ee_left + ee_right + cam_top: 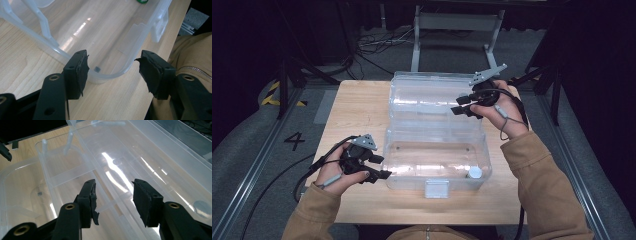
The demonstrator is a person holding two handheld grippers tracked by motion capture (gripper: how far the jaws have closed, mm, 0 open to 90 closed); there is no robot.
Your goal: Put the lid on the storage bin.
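Now, box: clear plastic box (437, 155) open on the table (357, 105), lid (427, 97) laid back.
Left gripper (379, 167): jaws apart, empty, at the box's corner.
Right gripper (460, 105): jaws apart, empty, above the lid.

place: lab – dark curtains (242, 45) | floor cables (377, 42) | metal frame (457, 22)

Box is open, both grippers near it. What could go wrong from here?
1. The right gripper hangs open over the flipped-back lid; with nothing gripped, the lid could drop or swing if nudged.
2. The left gripper stands open around the corner of the clear plastic box; closing there might shove the light box across the table rather than hold it.
3. The small white-capped item inside the box could roll if the box shifts.
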